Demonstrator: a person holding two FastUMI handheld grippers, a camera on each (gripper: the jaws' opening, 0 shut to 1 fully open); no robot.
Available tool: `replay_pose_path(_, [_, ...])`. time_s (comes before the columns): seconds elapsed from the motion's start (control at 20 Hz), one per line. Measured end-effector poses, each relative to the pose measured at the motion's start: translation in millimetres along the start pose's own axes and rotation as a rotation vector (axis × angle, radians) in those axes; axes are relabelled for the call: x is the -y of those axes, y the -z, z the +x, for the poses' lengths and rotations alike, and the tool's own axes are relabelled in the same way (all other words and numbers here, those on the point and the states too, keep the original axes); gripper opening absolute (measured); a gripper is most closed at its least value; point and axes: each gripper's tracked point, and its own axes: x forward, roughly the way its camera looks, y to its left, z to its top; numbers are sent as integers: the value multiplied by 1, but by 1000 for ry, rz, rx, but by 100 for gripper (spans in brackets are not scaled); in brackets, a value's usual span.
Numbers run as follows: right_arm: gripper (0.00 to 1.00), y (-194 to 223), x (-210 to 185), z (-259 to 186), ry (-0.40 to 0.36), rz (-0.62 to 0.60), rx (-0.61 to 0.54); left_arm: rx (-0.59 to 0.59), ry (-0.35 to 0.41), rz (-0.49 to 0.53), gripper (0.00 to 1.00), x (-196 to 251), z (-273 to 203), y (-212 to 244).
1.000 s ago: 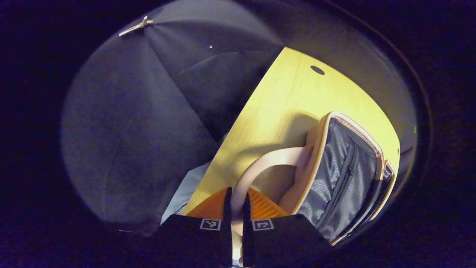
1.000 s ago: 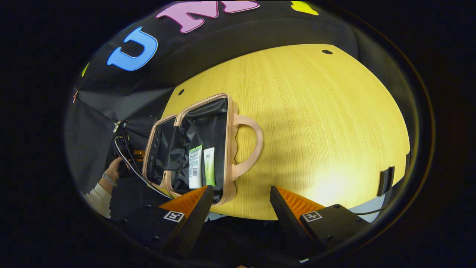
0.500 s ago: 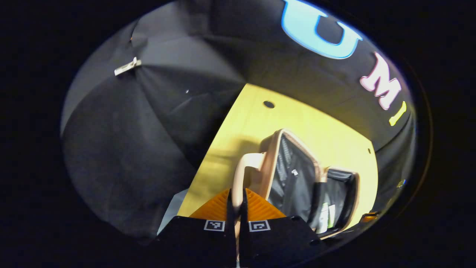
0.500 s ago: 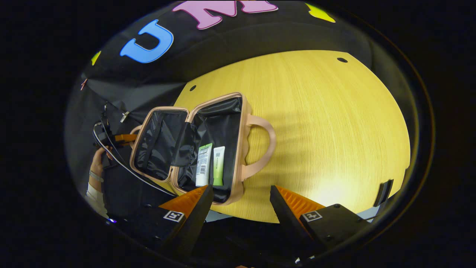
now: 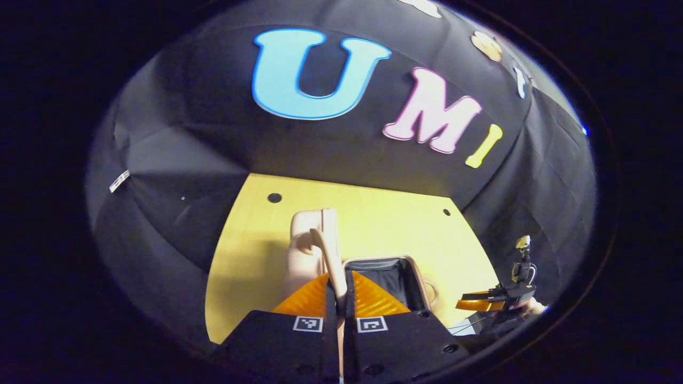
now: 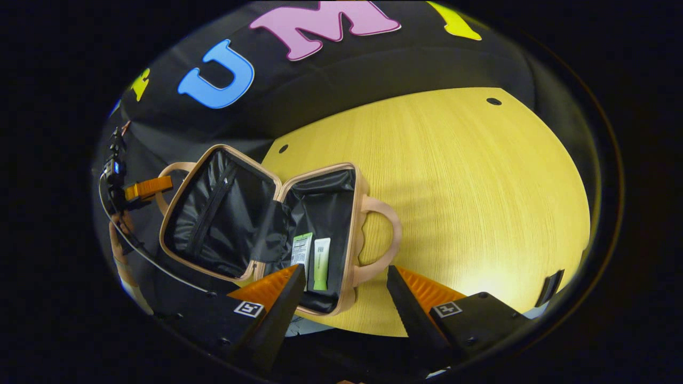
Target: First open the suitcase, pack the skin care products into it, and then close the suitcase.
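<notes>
The left gripper (image 5: pixel 339 296) has its fingers pinched on the lid handle (image 5: pixel 326 250), presumably to swing the lid half over and shut the pink suitcase (image 6: pixel 358 186), which lies open on the desk (image 6: pixel 469 202); two skincare tubes (image 6: pixel 312 256) rest in its base at 6 o'clock; the right gripper (image 6: pixel 341 288) hovers with fingers spread, empty; its near finger cuts off the tubes' lower ends.

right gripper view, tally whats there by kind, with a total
suitcase: 1, open on the table
skin care tubes: 2, white tube and green tube, side by side in the suitcase
grippers: 2, right gripper and left gripper
total: 5
</notes>
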Motion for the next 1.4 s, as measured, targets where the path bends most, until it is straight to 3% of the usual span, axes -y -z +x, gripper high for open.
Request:
replay_pose_path(0.05, [98, -4, 6, -2, 8, 8, 13, -3, 77, 9, 9, 31, 3, 2])
replay_pose_path(0.1, [98, -10, 14, -4, 15, 31, 33, -14, 222, 20, 8, 86, 18, 10])
replay_pose_path(0.15, [98, -14, 16, -8, 19, 46, 43, -60, 320, -35, 10, 122, 43, 26])
replay_pose_path(0.25, [98, -14, 29, -18, 36, 58, 47, -84, 417, -120, 10, 158, 91, 45])
replay_pose_path(0.35, [98, -13, 40, -26, 57, 74, 57, -151, 424, -135, 10, 179, 126, 77])
replay_pose_path(0.55, [98, -14, 58, -46, 108, 132, 99, -262, 344, 40, 12, 213, 182, 143])
replay_pose_path(0.75, [98, -13, 71, -68, 158, 167, 155, -378, 260, 129, 17, 218, 220, 202])
replay_pose_path(0.95, [97, -3, 91, -77, 221, 143, 169, -377, 194, 219, 22, 222, 227, 212])
replay_pose_path(1.15, [98, -17, 93, -77, 221, 132, 212, -323, 119, 239, 69, 214, 205, 199])
replay_pose_path(1.2, [97, -25, 95, -78, 228, 113, 237, -293, 89, 257, 74, 210, 199, 192])
replay_pose_path(1.3, [98, -67, 95, -92, 236, 24, 392, -163, 44, 282, 80, 214, 188, 159])
replay_pose_path(1.4, [97, -105, 92, -110, 236, -76, 512, -11, 2, 253, 81, 225, 163, 114])
